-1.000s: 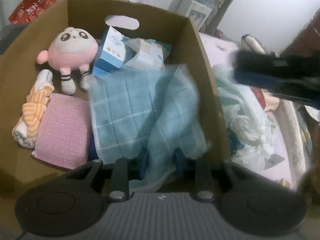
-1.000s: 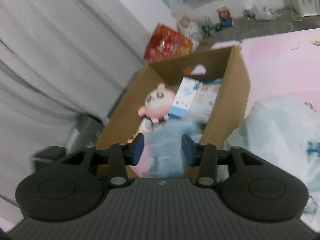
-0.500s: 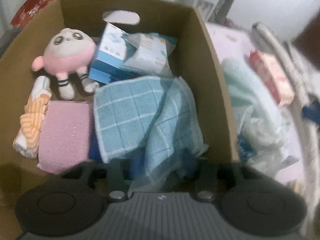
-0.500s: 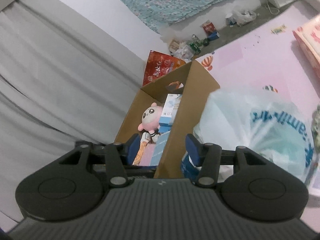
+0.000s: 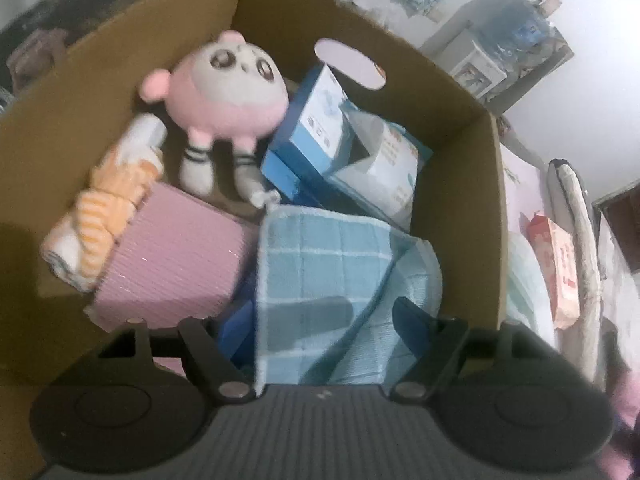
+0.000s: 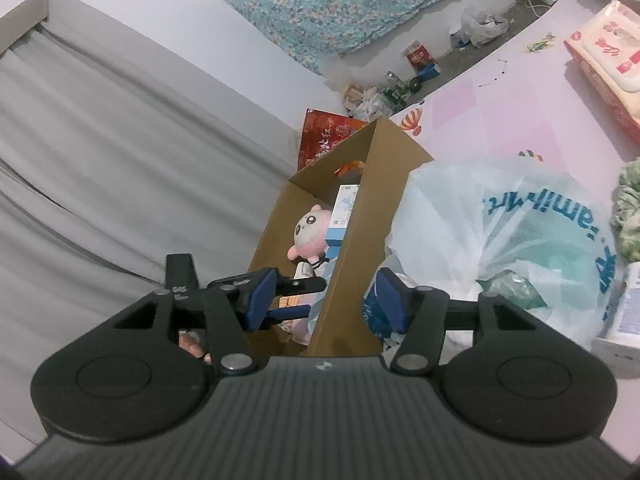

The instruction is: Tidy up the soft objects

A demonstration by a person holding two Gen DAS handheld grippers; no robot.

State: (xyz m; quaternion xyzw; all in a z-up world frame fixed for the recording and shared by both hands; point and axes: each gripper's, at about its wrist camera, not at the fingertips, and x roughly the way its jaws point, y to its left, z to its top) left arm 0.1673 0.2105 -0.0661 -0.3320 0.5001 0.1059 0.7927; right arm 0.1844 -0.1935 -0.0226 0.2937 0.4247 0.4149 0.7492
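Here, left gripper (image 5: 324, 322) spread wide over cardboard box (image 5: 460, 216), blue checked towel (image 5: 332, 276) lying loose between its fingers, near right in box. Right gripper (image 6: 326, 300) also wide, empty, straddling box's near wall.

Left wrist looks closely down into the cardboard box (image 5: 460, 208); right wrist sees it (image 6: 360, 240) farther off.

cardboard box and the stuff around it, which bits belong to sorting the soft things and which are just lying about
Part of the job:
cardboard box
blue checked towel
pink plush toy
pink folded cloth
orange striped cloth

Lying about:
white plastic bag
red snack bag
floral blanket
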